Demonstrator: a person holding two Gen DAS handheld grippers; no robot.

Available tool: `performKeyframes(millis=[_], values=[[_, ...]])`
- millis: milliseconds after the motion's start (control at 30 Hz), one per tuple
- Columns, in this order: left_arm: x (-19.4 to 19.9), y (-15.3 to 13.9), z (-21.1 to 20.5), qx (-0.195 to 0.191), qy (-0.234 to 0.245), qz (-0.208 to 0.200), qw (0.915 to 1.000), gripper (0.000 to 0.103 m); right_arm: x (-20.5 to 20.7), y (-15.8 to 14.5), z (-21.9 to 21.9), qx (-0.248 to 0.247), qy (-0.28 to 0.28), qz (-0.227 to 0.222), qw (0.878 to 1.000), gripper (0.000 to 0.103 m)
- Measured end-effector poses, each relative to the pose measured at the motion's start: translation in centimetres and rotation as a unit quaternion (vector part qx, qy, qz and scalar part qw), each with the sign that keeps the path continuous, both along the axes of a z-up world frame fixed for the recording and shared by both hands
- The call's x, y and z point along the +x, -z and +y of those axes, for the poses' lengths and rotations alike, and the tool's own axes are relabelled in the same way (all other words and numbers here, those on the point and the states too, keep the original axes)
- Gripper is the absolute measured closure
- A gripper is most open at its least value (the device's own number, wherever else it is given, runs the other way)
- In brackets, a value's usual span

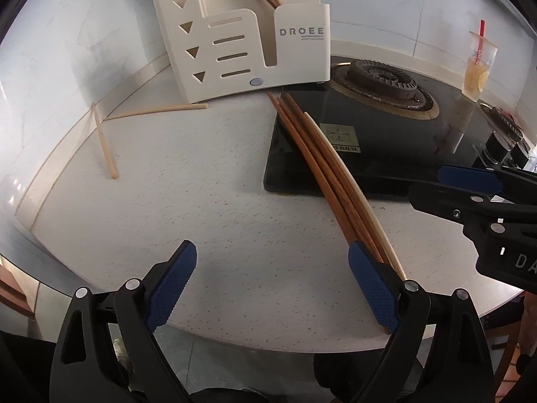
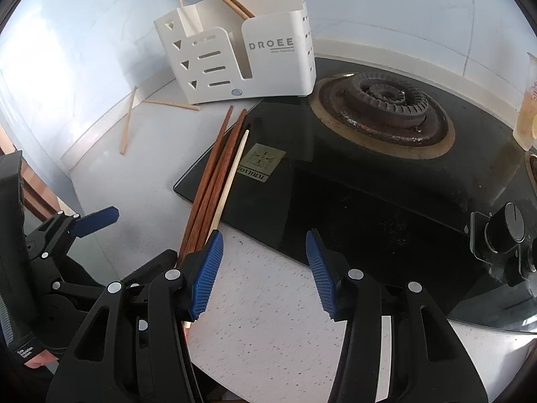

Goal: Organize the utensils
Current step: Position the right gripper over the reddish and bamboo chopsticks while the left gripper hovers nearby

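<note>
Lying half on the stove (image 2: 386, 208), half on the worktop (image 1: 208, 208), four chopsticks (image 1: 322, 168), three brown and one pale, point lengthwise at the rack (image 1: 241, 43). Two pale sticks (image 1: 107, 144) lie left, well apart. Both grippers, left (image 1: 272, 285) and right (image 2: 265, 275), have jaws spread, empty.

A speckled off-white stone table (image 1: 208, 201) runs to pale, glossy wall panels (image 1: 84, 33), with a cream upstand strip (image 1: 141, 74) along their foot. A black glass gas hob (image 2: 386, 201) is set into the table, its rusty round burner (image 2: 382, 107) near the wall. Soft daylight glares on the wall left of the hob.
</note>
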State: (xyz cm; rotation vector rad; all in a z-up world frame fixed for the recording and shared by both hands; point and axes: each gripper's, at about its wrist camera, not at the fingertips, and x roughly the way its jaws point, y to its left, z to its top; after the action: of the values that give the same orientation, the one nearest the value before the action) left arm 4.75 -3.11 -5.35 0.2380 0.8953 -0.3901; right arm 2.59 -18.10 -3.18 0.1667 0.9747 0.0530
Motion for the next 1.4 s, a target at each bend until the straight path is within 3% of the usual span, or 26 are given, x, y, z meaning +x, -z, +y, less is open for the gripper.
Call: performKeyframes(millis=[767,1233,1400], values=[[3.2,0.7,0.0,-0.049,-0.04,0.063,0.996,0.012,-0.1,-0.3,-0.6,0.009,-0.004,-0.015,1.0,0.052],[4.2,0.4,0.0,-0.035,-0.075,0.087,0.9927,0.012,-0.4,-0.7,-0.6,0.01,-0.008,-0.018,1.0,0.052],[4.8,-0.1,0.9,-0.095,-0.082,0.125,0.9843,0.012,-0.7,-0.9,-0.9,0.022,-0.005,-0.017,1.0,0.052]])
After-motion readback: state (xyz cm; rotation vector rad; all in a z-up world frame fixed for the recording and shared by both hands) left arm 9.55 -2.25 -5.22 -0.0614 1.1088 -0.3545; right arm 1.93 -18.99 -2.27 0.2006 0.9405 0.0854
